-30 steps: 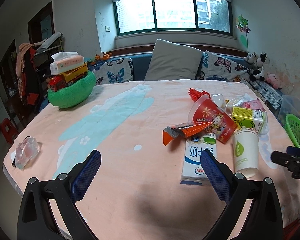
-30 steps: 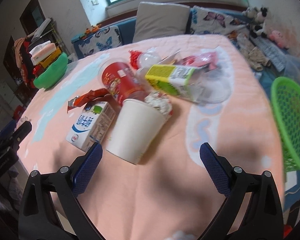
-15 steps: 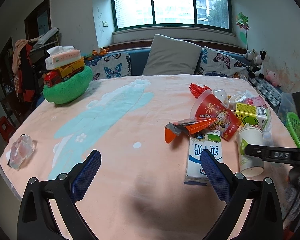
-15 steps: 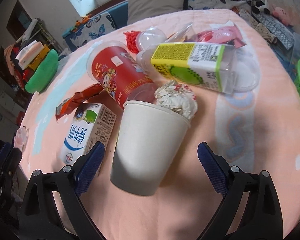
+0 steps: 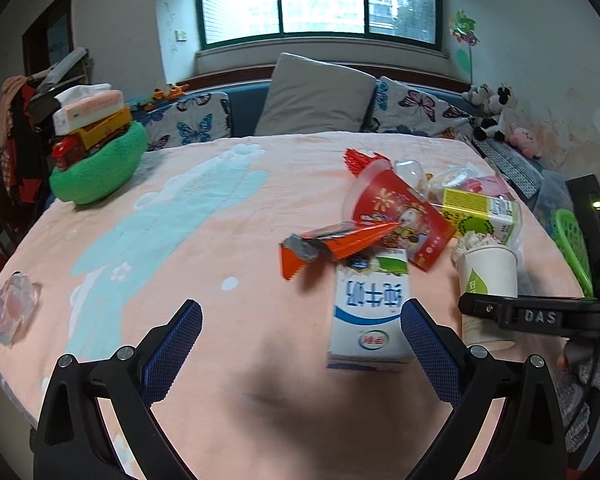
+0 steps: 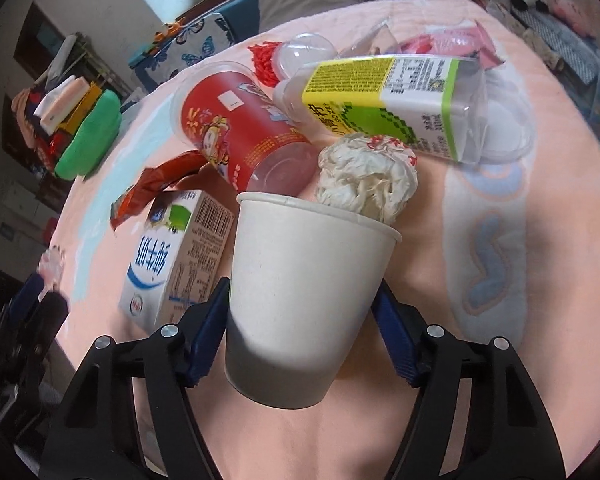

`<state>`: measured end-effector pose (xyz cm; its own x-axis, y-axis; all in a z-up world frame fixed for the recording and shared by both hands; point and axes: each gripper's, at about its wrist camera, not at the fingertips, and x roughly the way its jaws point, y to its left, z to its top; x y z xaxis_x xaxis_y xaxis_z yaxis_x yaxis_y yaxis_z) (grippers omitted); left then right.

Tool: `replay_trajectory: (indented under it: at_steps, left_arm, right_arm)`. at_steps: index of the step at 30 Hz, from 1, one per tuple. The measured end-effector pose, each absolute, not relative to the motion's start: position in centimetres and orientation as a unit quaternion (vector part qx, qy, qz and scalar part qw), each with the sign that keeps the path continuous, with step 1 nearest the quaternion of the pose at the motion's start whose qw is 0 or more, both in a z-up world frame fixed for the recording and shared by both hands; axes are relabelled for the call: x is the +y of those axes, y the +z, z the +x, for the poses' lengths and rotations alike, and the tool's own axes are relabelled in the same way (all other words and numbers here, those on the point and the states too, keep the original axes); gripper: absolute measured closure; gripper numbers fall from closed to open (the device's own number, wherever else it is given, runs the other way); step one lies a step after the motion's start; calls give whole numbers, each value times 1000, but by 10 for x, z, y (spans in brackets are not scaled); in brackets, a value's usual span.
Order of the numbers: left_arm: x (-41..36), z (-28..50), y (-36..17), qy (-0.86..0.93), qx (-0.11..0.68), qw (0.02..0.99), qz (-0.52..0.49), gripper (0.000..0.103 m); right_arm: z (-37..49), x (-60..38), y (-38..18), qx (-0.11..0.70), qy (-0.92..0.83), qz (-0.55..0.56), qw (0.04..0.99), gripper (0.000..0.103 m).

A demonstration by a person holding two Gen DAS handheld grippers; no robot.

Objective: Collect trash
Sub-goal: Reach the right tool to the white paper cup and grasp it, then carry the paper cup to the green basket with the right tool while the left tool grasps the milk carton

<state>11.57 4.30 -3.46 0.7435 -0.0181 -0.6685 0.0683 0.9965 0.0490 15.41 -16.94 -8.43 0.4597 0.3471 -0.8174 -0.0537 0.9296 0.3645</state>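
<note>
On the pink-covered counter (image 6: 480,420), a white paper cup (image 6: 304,300) is seen upright, long axis vertical, directly between the fingers of the right tool (image 6: 300,324). Jaws have just been closing; pads appear against both cup walls. Right tool pitched steeply down. Left tool (image 5: 300,344), spread and empty, is held near the milk carton (image 5: 370,312), angled down.

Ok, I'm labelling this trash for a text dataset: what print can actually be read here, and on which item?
"DAS": white letters on the right gripper finger.
"纯牛奶": blue characters on the milk carton.
"好": green print on the paper cup, the rest hidden.
Yellow-green juice carton: print too small.
Red cup: text blurred.
</note>
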Motion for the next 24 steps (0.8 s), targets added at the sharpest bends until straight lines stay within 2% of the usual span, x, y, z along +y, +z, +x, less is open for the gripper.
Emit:
replay_trajectory:
  at_steps: [24]
  left_arm:
    - [-3,189,-83,-35,444,894,50,7]
  right_arm:
    - [70,-230,-37,459,140,65,875,33]
